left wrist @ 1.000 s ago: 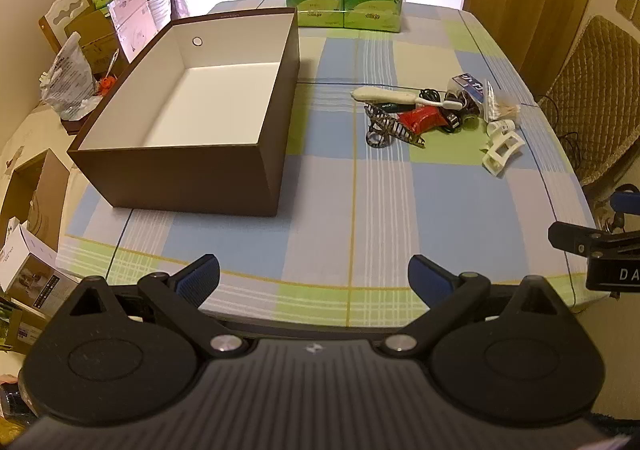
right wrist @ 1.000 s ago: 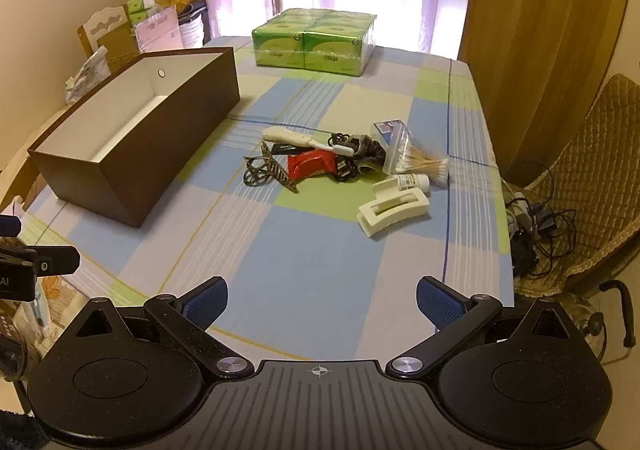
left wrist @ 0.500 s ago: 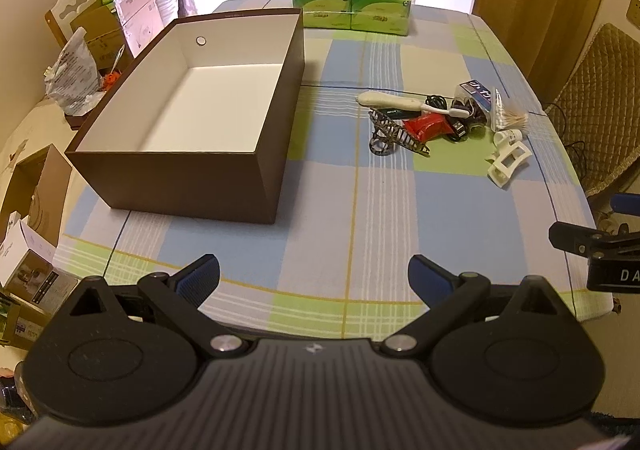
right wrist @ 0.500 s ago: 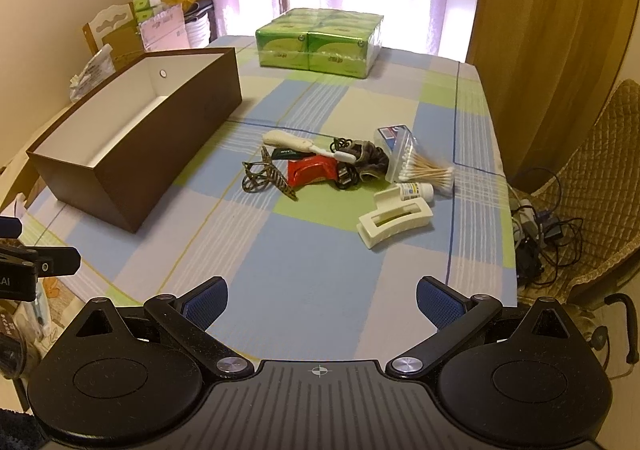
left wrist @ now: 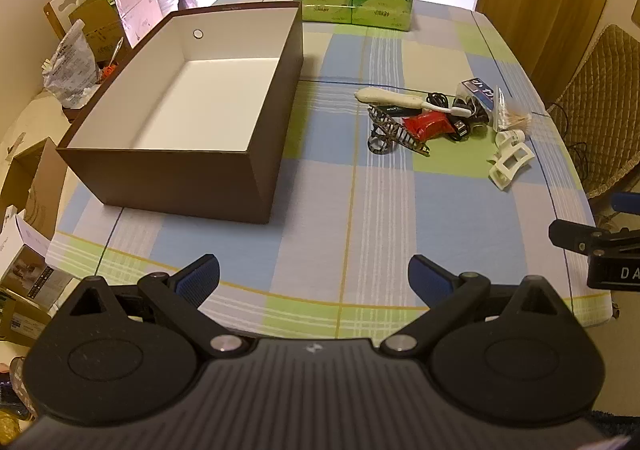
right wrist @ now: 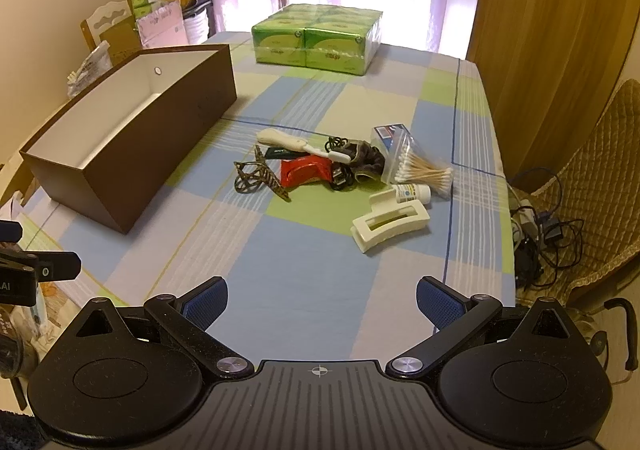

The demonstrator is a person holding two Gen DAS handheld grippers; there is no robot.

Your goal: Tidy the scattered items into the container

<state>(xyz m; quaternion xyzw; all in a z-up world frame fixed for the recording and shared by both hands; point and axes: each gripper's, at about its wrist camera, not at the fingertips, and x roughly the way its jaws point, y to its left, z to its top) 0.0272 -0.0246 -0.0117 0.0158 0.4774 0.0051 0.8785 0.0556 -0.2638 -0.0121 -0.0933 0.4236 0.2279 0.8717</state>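
right wrist view shows you have eased a little nearer the pile: your right gripper (right wrist: 320,300) and left gripper (left wrist: 314,276) both gape wide and empty, the white hair claw (right wrist: 390,219) lies nearest, and the brown box (right wrist: 132,154) at left holds nothing, so grasping comes next.

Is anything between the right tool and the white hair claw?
Nothing visible. The right tool is open at the table's near edge, and only bare checked tablecloth lies between it and the white hair claw, the nearest scattered item.
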